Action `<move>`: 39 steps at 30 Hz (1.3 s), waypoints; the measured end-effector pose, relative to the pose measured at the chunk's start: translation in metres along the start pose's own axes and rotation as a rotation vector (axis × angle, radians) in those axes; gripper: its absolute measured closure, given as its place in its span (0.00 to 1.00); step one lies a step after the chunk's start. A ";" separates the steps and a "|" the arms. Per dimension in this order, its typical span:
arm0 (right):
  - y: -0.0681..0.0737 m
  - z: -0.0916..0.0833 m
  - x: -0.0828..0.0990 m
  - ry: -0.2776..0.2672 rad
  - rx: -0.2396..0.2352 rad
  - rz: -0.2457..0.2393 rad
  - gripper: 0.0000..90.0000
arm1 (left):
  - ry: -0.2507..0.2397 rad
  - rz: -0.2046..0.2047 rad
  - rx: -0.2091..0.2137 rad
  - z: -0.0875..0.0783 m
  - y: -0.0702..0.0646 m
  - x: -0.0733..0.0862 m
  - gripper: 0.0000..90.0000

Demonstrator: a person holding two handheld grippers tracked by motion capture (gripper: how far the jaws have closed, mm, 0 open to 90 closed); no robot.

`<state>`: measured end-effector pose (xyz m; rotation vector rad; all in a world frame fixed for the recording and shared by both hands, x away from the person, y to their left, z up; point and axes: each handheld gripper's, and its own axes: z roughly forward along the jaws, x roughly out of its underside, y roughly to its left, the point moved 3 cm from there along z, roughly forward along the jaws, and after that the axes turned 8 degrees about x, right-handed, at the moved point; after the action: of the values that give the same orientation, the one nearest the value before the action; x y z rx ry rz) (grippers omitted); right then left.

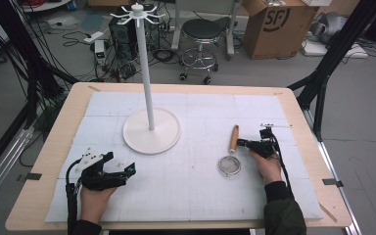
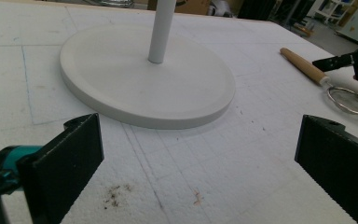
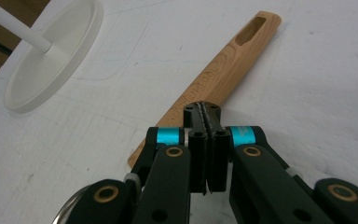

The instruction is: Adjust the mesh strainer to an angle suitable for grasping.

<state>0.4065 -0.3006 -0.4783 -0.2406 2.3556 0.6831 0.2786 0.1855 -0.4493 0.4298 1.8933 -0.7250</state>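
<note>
White foam matting point(image 1: 186, 181) covers the wooden table. Landmark: the white stand base point(image 1: 152, 131). Left and nearer the person than the base, the left gripper point(image 1: 119, 165) rests on the mat, jaws spread wide with nothing between them. Right of the base lies the strainer point(image 1: 230, 164), its wooden handle point(image 1: 234, 138) pointing away from the person. Right of the handle, the right gripper point(image 1: 240, 143) has its jaws closed together, empty, tips just over the handle point(image 3: 223, 79).

A white hook stand point(image 1: 151, 131) stands on the foam mat point(image 1: 186, 191); beyond the table, a stool point(image 1: 200, 30) (black seat) and a cardboard box point(image 1: 274, 27).
</note>
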 end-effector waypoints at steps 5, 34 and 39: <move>0.006 0.006 -0.002 0.016 -0.013 -0.007 1.00 | 0.002 0.001 -0.004 -0.001 0.000 0.001 0.02; 0.046 0.034 -0.006 0.104 -0.159 -0.059 1.00 | -0.002 -0.005 -0.012 -0.007 0.000 0.002 0.02; 0.051 0.037 -0.006 0.123 -0.157 -0.091 1.00 | 0.001 0.001 -0.011 -0.008 0.000 0.002 0.02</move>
<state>0.4147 -0.2377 -0.4773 -0.4683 2.3922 0.8310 0.2723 0.1902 -0.4487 0.4239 1.8972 -0.7140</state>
